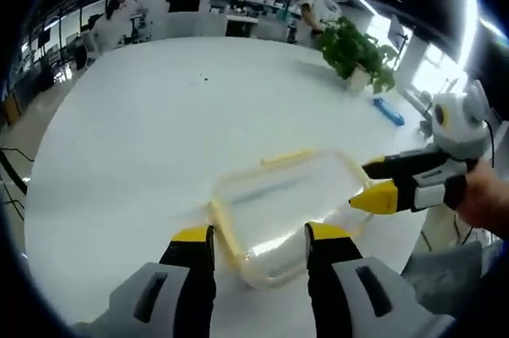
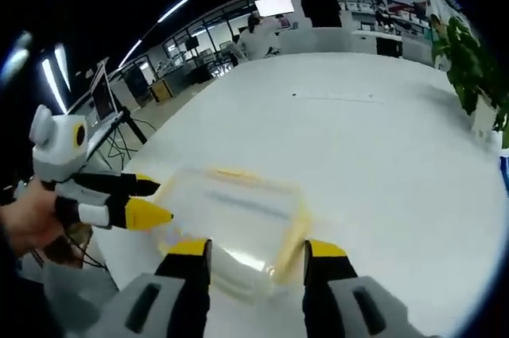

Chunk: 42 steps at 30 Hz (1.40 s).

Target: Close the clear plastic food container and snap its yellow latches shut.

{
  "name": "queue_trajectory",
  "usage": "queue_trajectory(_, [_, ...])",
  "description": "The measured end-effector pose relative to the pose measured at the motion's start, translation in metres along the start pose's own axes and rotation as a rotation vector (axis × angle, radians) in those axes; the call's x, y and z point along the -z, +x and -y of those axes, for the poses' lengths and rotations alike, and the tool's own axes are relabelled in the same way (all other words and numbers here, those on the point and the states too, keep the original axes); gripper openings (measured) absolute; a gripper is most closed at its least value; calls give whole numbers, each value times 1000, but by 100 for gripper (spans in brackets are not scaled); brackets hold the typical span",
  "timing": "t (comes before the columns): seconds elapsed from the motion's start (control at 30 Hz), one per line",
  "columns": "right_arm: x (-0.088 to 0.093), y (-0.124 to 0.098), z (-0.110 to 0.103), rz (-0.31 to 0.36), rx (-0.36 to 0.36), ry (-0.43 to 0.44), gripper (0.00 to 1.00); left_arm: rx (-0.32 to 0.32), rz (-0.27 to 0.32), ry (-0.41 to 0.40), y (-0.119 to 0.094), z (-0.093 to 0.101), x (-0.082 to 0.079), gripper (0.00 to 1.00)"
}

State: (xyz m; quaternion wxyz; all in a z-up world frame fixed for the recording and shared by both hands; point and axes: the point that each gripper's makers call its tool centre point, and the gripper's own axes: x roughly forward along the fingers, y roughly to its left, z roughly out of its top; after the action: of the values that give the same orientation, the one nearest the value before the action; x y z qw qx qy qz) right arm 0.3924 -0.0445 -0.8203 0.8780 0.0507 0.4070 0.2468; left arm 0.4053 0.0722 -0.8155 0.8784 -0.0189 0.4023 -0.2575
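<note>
A: Where is the clear rectangular plastic food container (image 1: pixel 290 207) with its pale yellow latches (image 1: pixel 287 158)?

B: It lies flat on the broad white counter (image 1: pixel 159 131), near the counter's near edge. The lid looks to be on it; I cannot tell whether the latches are snapped down.

A: And the left tool (image 1: pixel 260 236)?

B: It stands at the container's near edge, its yellow-tipped black jaws spread wide, one tip at each side of a corner, gripping nothing. In the right gripper view it comes in at the container's left side (image 2: pixel 155 201).

A: The right tool (image 2: pixel 258 250)?

B: Also spread wide and holding nothing, its tips just over the container's (image 2: pixel 235 219) near rim. In the left gripper view it reaches in from the right (image 1: pixel 374 187), its yellow tip touching or just beside the container's right end, a hand (image 1: pixel 487 199) behind it.

A: Beyond the container?

B: A green leafy plant in a white pot (image 1: pixel 358 56) at the counter's far right, and a small blue object (image 1: pixel 388 110) lying beside the plant.
</note>
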Motion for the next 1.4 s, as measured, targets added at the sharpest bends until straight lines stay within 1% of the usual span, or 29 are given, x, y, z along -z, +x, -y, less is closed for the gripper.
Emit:
queue_trajectory(0.13, [0,1,1,-11,-22,-16,44,0,8,-1,-1,-1,0,40])
queue_trajectory(0.17, [0,1,1,-14,-23,-15,43,4,8,-25,-1,-1,0,38])
queue_trajectory(0.2, [-1,2,0,-27,-18,-32,43,-2,14,-38,-1,-2,-1,37])
queue_trajectory(0.3, [0,1,-2,-46,-18,-25,42,-6,11,-58,-2,-2,0,35])
queue_trajectory(0.43, [1,2,-2,-47,-18,-26,40,-24,9,-70,2,-1,-1,35])
queue_trajectory(0.47, [2,-2,-3,-76,-31,-34,40,51,21,-126,4,15,-4,34])
queue_trajectory(0.5, [-8,0,-3,-32,-17,-28,40,-10,10,-95,3,3,-3,34])
queue_trajectory(0.53, [-6,-1,-3,-35,-22,-28,40,-20,9,-91,3,3,-4,34])
queue_trajectory(0.57, [-6,-2,-3,-33,-22,-27,40,-26,10,-111,2,1,-4,34])
queue_trajectory(0.67, [-3,-3,-4,-28,-17,-23,40,-23,24,-110,0,-1,-3,34])
queue_trajectory(1.1, [4,-4,-10,-22,-15,-37,40,-24,20,-99,-1,-5,0,34])
queue_trajectory(1.27, [1,3,-12,-27,-17,-41,40,-37,23,-119,-2,-13,-2,34])
queue_trajectory(1.4, [-3,8,-13,-25,-22,-41,40,-41,24,-120,-2,-18,-4,34])
